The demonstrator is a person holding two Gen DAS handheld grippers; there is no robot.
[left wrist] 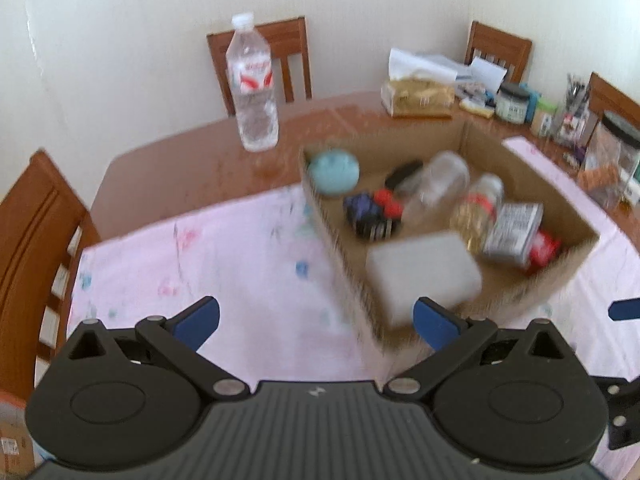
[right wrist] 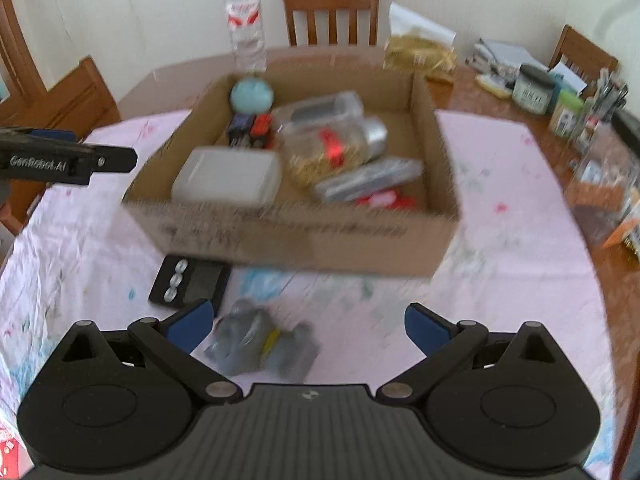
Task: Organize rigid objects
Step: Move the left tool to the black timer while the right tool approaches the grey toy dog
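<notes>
A cardboard box (left wrist: 340, 248) (right wrist: 304, 236) sits on the pink tablecloth and holds a grey block (left wrist: 424, 280) (right wrist: 228, 176), clear jars (right wrist: 332, 144), a teal round thing (left wrist: 334, 172) (right wrist: 252, 94) and small packets. My left gripper (left wrist: 316, 320) is open and empty, just left of the box's near corner. My right gripper (right wrist: 306, 324) is open and empty above a grey crumpled packet (right wrist: 264, 344) on the cloth. A black card with three silver buttons (right wrist: 188, 280) lies in front of the box. The views are blurred.
A water bottle (left wrist: 252, 84) (right wrist: 246, 16) stands behind the box. Jars, papers and a tissue box (left wrist: 418, 88) crowd the table's far right. Wooden chairs (left wrist: 36, 240) surround the table. The left gripper shows in the right wrist view (right wrist: 68, 156).
</notes>
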